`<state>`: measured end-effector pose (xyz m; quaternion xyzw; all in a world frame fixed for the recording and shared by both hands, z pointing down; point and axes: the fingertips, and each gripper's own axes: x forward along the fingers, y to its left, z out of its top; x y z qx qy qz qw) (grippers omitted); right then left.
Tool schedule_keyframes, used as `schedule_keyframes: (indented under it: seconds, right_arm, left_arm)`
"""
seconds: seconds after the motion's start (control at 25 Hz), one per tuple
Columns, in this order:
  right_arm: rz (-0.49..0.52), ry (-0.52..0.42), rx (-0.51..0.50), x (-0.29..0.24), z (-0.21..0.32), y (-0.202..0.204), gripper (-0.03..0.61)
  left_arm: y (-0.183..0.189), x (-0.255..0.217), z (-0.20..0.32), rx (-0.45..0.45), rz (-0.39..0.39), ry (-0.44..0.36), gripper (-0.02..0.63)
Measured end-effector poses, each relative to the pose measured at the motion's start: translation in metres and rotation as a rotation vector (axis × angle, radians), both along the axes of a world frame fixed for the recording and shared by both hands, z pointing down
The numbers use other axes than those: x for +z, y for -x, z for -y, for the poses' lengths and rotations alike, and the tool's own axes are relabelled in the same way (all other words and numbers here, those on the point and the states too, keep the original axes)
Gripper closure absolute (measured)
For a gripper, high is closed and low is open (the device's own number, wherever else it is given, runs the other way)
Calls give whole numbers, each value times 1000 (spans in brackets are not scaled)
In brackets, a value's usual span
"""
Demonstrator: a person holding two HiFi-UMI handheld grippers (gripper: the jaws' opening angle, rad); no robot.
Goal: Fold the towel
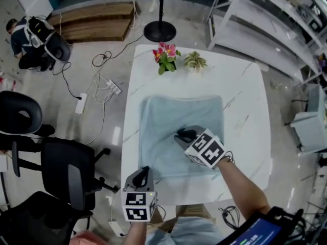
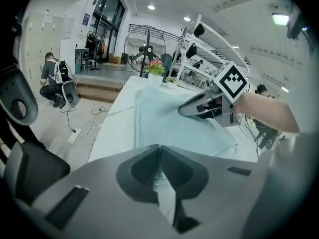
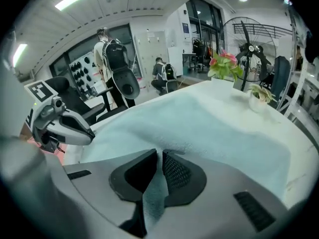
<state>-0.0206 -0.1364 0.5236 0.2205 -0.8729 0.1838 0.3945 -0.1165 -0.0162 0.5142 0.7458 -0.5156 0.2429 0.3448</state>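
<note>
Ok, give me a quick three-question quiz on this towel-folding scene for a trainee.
1. True or false: the left gripper is shut on the light blue towel.
2. What stands at the white table's far edge? A) potted pink flowers B) a kettle C) books
3. Fill in: the right gripper pinches a fold of the ____.
Key: 1 true; 2 A; 3 towel.
</note>
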Motion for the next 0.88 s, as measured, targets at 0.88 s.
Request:
schedule_keyframes:
  seconds: [0.88]
  right_arm:
    - [4, -176, 51, -3, 133, 93, 523]
  left_arm:
    - [-7, 6, -3, 89, -47, 22, 601]
